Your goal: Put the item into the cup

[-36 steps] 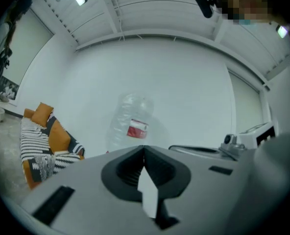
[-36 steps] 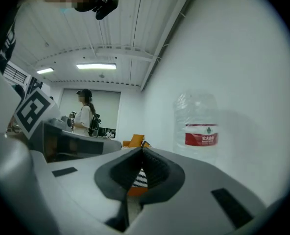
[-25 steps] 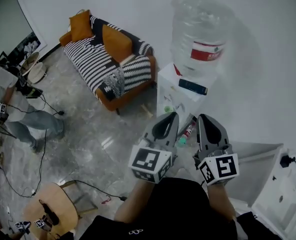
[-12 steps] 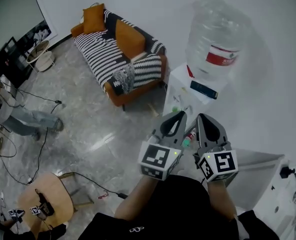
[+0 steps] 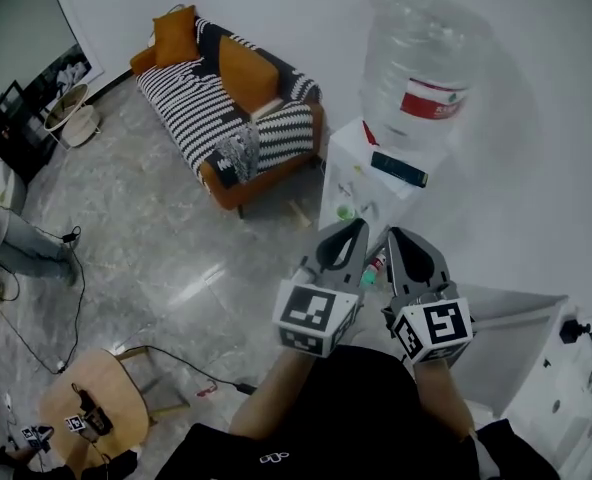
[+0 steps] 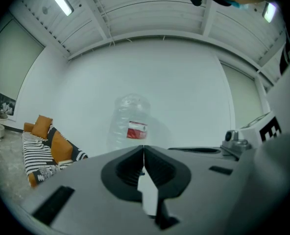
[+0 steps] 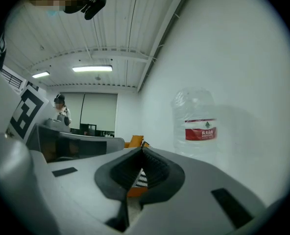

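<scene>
Grippers, two, both clenched on nothing, facing one water dispenser [image 5: 361, 183].
Left gripper [image 5: 353, 230] and right gripper [image 5: 397, 236] had their jaws together; one small red-and-green item [image 5: 375, 266] showed between them, one jug [image 5: 416, 63] at 12 o'clock, one striped sofa [image 5: 226, 118] at 10 o'clock.

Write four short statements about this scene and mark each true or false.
1. The left gripper is shut and empty. True.
2. The right gripper holds something. False: its jaws are together with nothing between them.
3. The bottle stands on the dispenser. True.
4. The sofa has blue cushions. False: they are orange.
</scene>
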Demonstrator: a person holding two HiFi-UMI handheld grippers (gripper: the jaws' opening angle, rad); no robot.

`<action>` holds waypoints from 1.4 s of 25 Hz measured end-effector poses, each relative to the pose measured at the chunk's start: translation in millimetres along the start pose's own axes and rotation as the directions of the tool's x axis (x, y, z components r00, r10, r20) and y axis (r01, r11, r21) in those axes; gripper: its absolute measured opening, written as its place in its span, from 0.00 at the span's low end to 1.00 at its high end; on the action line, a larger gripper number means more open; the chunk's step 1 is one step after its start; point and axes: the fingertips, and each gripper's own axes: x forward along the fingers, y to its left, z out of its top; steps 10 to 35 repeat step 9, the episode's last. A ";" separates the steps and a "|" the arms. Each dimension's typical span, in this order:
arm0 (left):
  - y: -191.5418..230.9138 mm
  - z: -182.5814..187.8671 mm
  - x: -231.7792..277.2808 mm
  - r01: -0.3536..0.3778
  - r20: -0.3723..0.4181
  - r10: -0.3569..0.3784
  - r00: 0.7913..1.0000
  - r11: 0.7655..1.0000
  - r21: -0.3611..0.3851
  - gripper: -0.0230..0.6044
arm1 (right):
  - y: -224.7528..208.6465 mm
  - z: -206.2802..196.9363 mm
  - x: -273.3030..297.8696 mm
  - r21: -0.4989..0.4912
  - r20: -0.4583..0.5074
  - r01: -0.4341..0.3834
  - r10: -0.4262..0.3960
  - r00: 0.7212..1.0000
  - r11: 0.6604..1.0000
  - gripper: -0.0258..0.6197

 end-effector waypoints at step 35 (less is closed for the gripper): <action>-10.6 -6.9 1.0 0.048 0.002 -0.048 0.999 0.996 -0.081 0.06 | -0.5 -9.5 -9.7 0.007 -0.012 -0.006 0.006 1.000 1.000 0.05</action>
